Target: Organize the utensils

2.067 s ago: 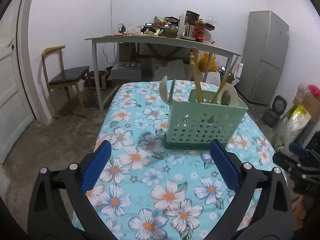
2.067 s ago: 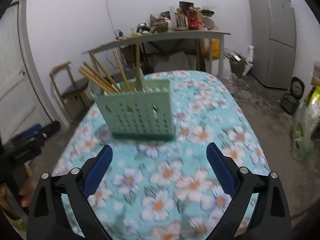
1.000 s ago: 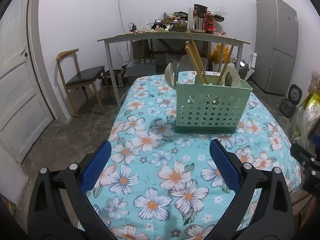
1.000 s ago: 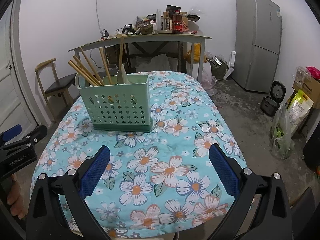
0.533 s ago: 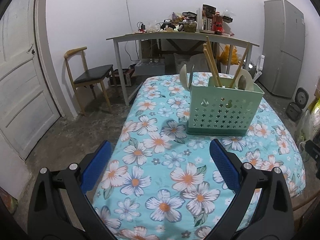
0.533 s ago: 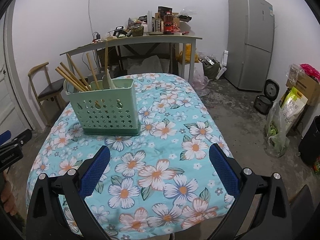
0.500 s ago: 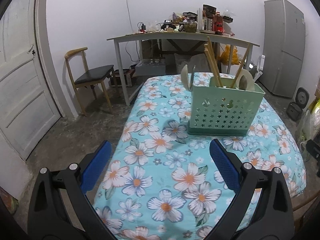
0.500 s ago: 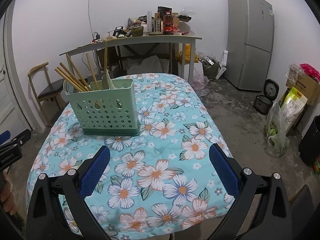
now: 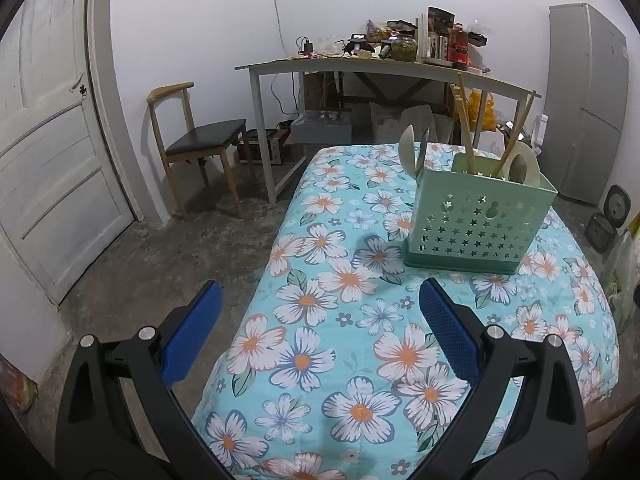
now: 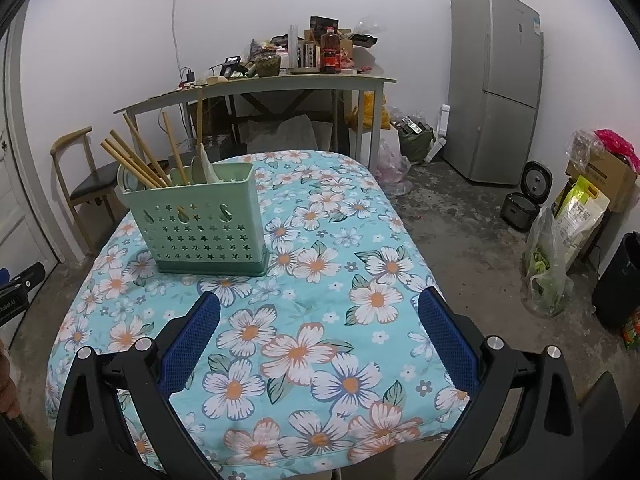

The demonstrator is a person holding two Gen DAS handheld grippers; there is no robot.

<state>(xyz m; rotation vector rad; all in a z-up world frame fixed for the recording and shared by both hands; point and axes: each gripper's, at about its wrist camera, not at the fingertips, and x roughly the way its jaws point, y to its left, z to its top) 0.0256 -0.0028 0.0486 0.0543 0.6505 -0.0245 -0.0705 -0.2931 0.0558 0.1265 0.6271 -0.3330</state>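
A mint-green perforated utensil basket (image 9: pixel 476 220) stands upright on the floral-covered table (image 9: pixel 320 344); it also shows in the right wrist view (image 10: pixel 200 224). Wooden chopsticks (image 10: pixel 136 160) and pale spoons (image 9: pixel 407 148) stick out of its top. My left gripper (image 9: pixel 320 320) is open and empty, held back over the table's near left edge. My right gripper (image 10: pixel 320 328) is open and empty, above the table's near part, to the right of the basket. The left gripper's body (image 10: pixel 16 292) shows at the left edge of the right wrist view.
A cluttered grey desk (image 9: pixel 384 68) stands behind the table. A wooden chair (image 9: pixel 196 144) and a white door (image 9: pixel 44 168) are at the left. A grey fridge (image 10: pixel 496 84), rice cooker (image 10: pixel 528 196), bags and boxes (image 10: pixel 576 216) are on the right floor.
Both grippers have pulled back from the basket and stayed open. The left view has shifted left, so the basket now sits further right and smaller.
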